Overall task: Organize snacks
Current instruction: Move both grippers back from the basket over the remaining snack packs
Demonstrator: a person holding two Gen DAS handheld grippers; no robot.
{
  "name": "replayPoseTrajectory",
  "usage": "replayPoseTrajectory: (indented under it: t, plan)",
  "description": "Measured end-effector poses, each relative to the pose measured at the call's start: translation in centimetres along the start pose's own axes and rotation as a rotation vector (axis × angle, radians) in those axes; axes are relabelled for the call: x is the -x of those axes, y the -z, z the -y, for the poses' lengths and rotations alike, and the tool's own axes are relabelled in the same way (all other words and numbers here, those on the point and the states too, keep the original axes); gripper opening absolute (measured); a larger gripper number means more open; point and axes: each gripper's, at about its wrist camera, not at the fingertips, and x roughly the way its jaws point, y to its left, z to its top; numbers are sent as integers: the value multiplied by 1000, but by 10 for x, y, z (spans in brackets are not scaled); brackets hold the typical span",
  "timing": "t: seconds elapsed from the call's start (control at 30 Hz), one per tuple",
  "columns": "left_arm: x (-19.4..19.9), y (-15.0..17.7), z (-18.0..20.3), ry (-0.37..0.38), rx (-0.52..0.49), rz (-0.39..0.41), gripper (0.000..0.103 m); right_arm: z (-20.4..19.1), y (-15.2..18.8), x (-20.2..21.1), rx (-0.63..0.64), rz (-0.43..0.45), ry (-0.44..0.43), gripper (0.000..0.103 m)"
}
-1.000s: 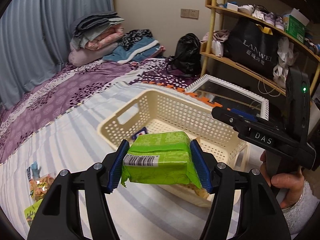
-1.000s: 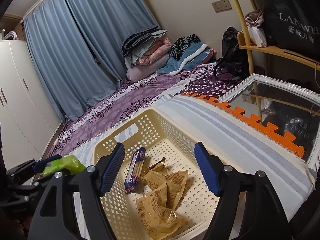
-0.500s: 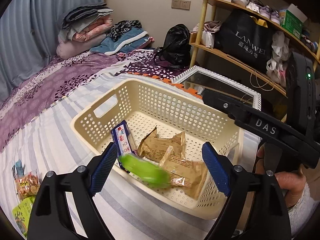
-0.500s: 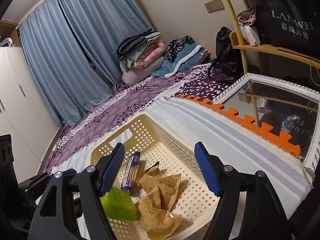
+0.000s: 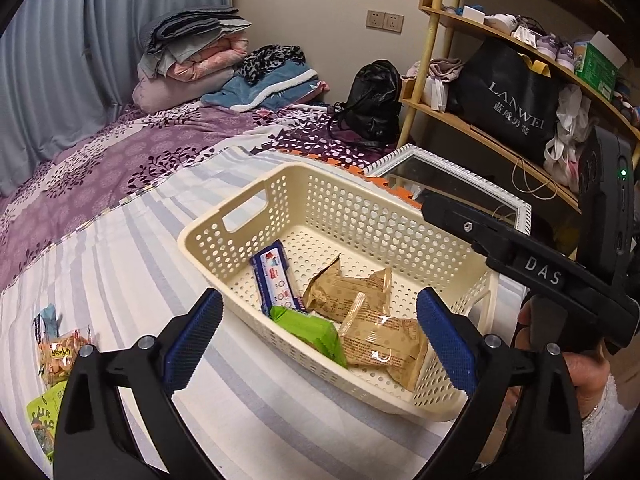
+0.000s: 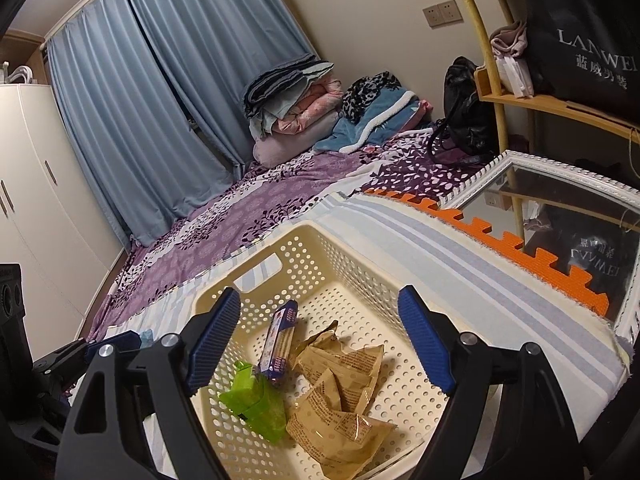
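A cream plastic basket (image 5: 304, 196) with round holes in its walls and a slot handle sits on a striped sheet (image 5: 132, 264) spread over the bed. Inside it lies a green packet (image 5: 310, 330), glossy and crinkled, resting against the near wall and touching a blue and white packet (image 5: 274, 278) that lies flat on the floor of the basket beside it. To the right are brown packets (image 5: 380, 340) printed with small dots and dark text, overlapping each other. The left gripper (image 5: 318, 344) hangs over the near rim of the basket with its blue-padded fingers wide apart and nothing between them. The right gripper (image 6: 320, 344) is also above the basket, fingers spread and empty; in its view the green packet (image 6: 256, 404) sits low beside the left finger. On the sheet well to the left of the basket lie a clear bag of orange snacks (image 5: 60, 354) and another green packet (image 5: 44, 412).
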Motion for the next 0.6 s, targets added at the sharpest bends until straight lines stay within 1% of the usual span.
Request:
replayPoseTrajectory:
  t: [0.03, 0.1, 0.27, 0.43, 0.6]
  plan:
    - [1, 1, -2, -2, 7, 0, 99, -1, 0, 0, 1, 0, 0, 82]
    - [2, 2, -6, -5, 19, 1, 99, -3, 0, 1, 4, 2, 2, 87]
    - [7, 5, -13, -12, 38, 7, 99, -8, 1, 2, 12, 2, 3, 91]
    - [12, 8, -19, -36, 51, 17, 99, -13, 1, 2, 16, 1, -1, 94]
    - [16, 11, -27, -64, 68, 21, 99, -22, 2, 2, 30, -1, -9, 94]
